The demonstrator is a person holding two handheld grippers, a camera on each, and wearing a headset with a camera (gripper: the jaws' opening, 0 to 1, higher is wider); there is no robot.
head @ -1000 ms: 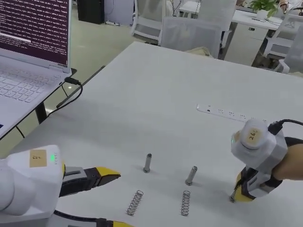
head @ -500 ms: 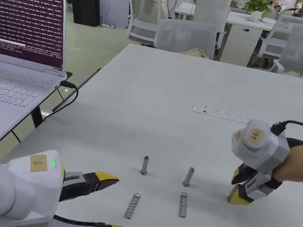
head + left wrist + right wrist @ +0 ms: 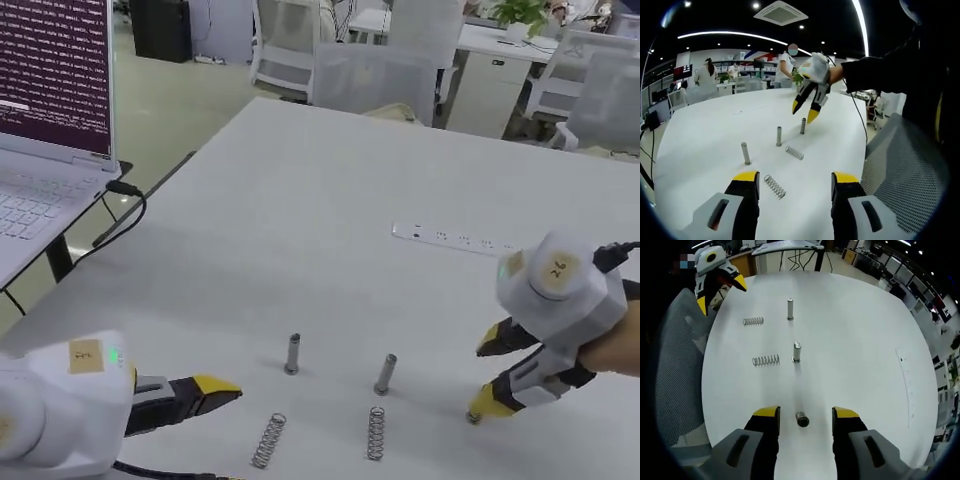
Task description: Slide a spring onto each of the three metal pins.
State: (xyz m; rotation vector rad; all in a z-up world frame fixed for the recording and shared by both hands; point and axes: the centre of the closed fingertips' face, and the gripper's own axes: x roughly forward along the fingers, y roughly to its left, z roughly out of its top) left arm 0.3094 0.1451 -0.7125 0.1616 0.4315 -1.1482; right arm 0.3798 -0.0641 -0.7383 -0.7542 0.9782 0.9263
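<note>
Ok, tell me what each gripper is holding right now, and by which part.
Nothing is held. The left gripper is open, with a loose spring lying ahead of it; the right gripper is open over a pin.

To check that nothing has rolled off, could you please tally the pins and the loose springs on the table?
Pins: 3
Loose springs: 2
Total: 5
</note>
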